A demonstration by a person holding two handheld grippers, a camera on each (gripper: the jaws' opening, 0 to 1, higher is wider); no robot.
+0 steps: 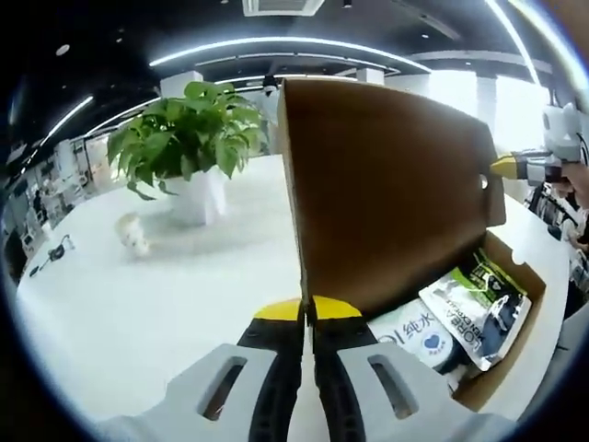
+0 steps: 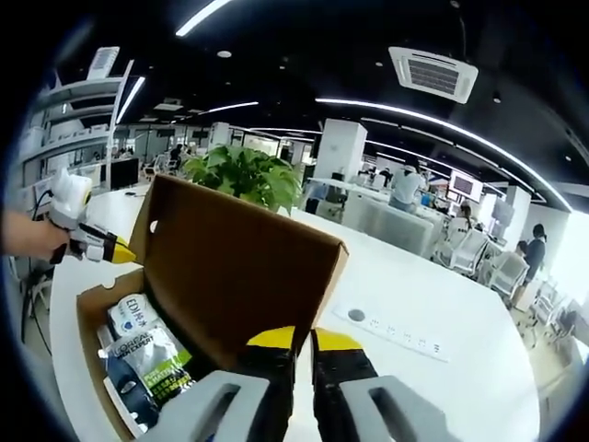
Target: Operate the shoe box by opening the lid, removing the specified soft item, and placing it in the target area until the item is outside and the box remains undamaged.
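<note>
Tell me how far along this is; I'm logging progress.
Done: the lid stands raised and the box is open. In hand: both grippers, left and right, have jaws together at the lid's edge; whether they pinch it is unclear. Left: the soft packs lie inside the box, so none is lifted out or placed on the table. No damage visible.

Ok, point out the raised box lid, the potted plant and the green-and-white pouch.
box lid point(image 1: 386, 193), left gripper view, middle of its brown inner face
potted plant point(image 1: 184, 133), left gripper view, its leaves
green-and-white pouch point(image 1: 479, 313), left gripper view, its printed front
</note>
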